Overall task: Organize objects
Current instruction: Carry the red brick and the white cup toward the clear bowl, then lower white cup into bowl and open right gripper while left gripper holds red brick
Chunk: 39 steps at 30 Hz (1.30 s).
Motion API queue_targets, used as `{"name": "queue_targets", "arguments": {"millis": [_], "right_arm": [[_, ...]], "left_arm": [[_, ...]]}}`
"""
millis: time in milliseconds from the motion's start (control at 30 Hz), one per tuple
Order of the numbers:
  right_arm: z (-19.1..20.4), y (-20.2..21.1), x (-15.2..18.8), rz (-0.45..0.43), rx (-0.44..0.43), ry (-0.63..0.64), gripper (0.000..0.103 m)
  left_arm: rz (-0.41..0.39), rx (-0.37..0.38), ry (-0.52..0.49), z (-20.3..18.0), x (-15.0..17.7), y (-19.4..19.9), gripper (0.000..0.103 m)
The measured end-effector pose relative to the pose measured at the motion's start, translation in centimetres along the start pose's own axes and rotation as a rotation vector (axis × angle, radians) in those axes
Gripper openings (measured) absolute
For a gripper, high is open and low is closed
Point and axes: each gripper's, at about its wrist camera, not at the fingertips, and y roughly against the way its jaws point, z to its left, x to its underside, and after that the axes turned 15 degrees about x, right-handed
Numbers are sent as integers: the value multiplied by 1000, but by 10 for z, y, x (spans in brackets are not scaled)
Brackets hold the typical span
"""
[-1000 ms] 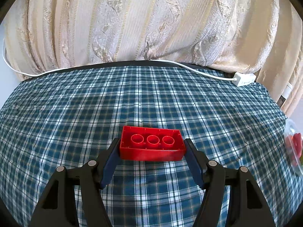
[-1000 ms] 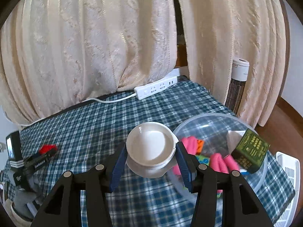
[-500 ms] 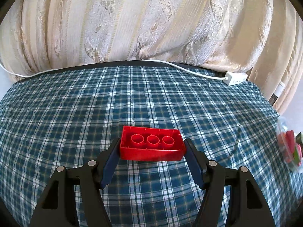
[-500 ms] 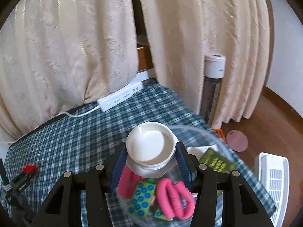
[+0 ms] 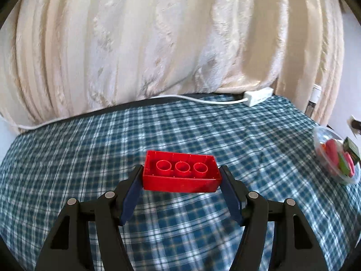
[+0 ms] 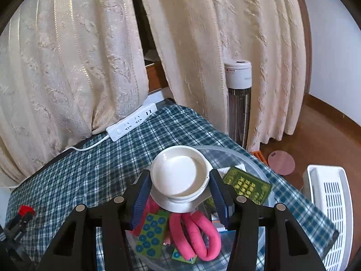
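The clear bowl (image 6: 255, 162) on the checked worktop (image 6: 94, 171) lies directly beneath the right tool (image 6: 180, 188), which pinches a white cup (image 6: 179, 175); the red brick (image 5: 180, 173) (hollow side up) is clamped lengthwise in the left tool (image 5: 180, 181), with the bowl far to its right.

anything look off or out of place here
Nothing spilled or damaged. The red brick rides hollow side up in the left tool, and the white cup is gripped in the right tool over the clear bowl. A power strip lies at the table's far edge.
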Motion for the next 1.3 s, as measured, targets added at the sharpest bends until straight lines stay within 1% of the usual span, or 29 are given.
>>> {"name": "queue_targets", "arguments": {"millis": [133,200,333,467,567,633,700,767,800,867,967,1033,1167,1300], "right_arm": [[6,-10,-10,1,-15,34,55],[7,-17,-12,10,-24,44,55],[5,-32,-9,45,-28,57,55],[-2,-43,-9,63,-23,57,55],[-7,-47,-9,62,-23,62,55],[-10,-49,-8,68,-30,64,55],[-11,-49,-7,75,-50,66,55],[-10,-47,-5,67,-52,86,57],[-9,-46,-5,57,-51,91,65],[-7,-43,-5,31,-47,89,73],[-5,-41,-5,21,-72,67,74],[-5,-40,-4,22,-83,49,74],[-4,-35,-1,17,-101,31,74],[-6,-23,3,-2,-108,18,74]], "left_arm": [[27,62,-31,-26,-11,-3,67],[40,108,-32,-41,-21,-9,67],[33,175,-62,-77,-45,-23,67],[19,245,-111,-121,-62,-38,67],[23,281,-138,-146,-70,-48,66],[27,294,-140,-154,-73,-53,65],[42,295,-134,-154,-75,-54,65],[57,277,-118,-146,-74,-54,66],[69,262,-101,-139,-73,-54,66],[90,238,-62,-124,-69,-53,66],[118,191,-13,-102,-60,-51,66],[133,175,6,-93,-51,-49,67],[173,159,41,-82,-30,-49,68],[222,138,66,-77,-7,-59,68]]}}
